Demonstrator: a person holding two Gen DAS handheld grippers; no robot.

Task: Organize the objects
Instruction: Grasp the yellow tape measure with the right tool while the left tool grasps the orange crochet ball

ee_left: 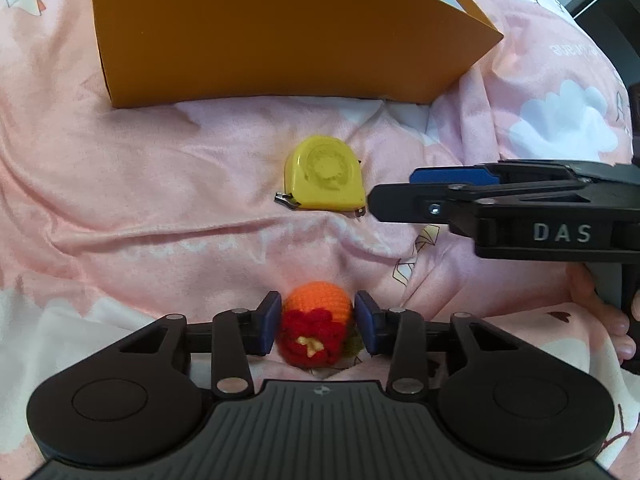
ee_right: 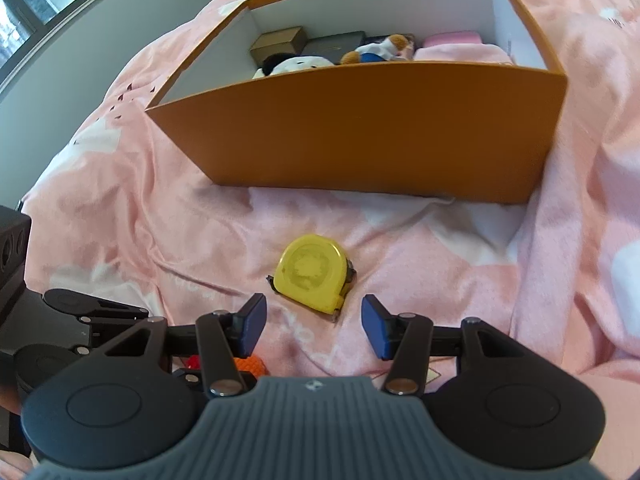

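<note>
A crocheted toy (ee_left: 320, 300), orange above and red below, lies on the pink bedsheet, and my left gripper (ee_left: 316, 320) is shut on it, a blue pad against each side. A bit of the toy (ee_right: 250, 364) shows under the left finger in the right wrist view. A yellow tape measure (ee_left: 326, 180) lies flat on the sheet farther ahead. My right gripper (ee_right: 314, 324) is open, and the tape measure (ee_right: 312, 272) sits just beyond its fingertips, not between them. From the left wrist view the right gripper (ee_left: 394, 190) reaches in from the right, next to the tape measure.
An orange cardboard box (ee_right: 380, 132) with white inner walls stands open on the bed behind the tape measure. It holds plush toys (ee_right: 304, 64), small boxes (ee_right: 280, 42) and a pink item (ee_right: 452, 40). The sheet (ee_left: 140, 200) is wrinkled. A window and wall lie at far left.
</note>
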